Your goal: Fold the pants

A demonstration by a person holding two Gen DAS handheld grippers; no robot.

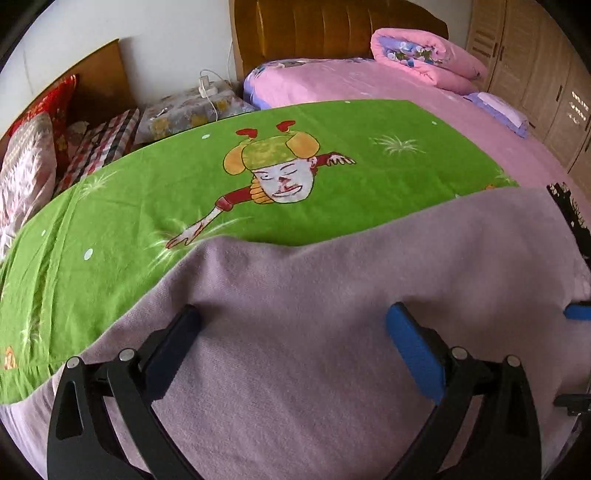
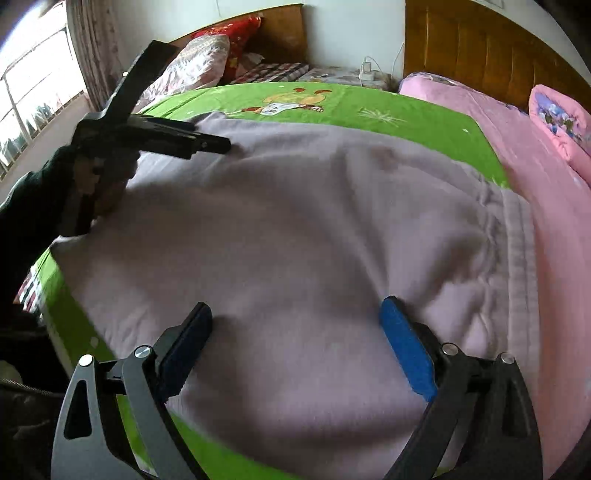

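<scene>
Pale lilac pants (image 2: 295, 229) lie spread flat on a green cartoon-print sheet (image 1: 147, 184) over a bed, their long axis running side to side in front of the person, with the gathered waistband (image 2: 517, 236) at the right end next to the pink bedding (image 2: 546, 177). The right gripper (image 2: 295, 332) hangs just above the cloth near the waistband end, jaws released and wide with only flat fabric under them, nothing pinched. The left gripper (image 1: 295, 325) hovers over the opposite stretch of the pants, jaws likewise spread fully and gripping nothing; in the right wrist view it appears at far left, held by a dark-sleeved hand (image 2: 99, 173). Each gripper is nearer its own end. A rolled pink quilt (image 1: 424, 55), pillows (image 1: 33, 162) and a wooden headboard (image 1: 332, 26) sit well beyond; nothing blocks the cloth
</scene>
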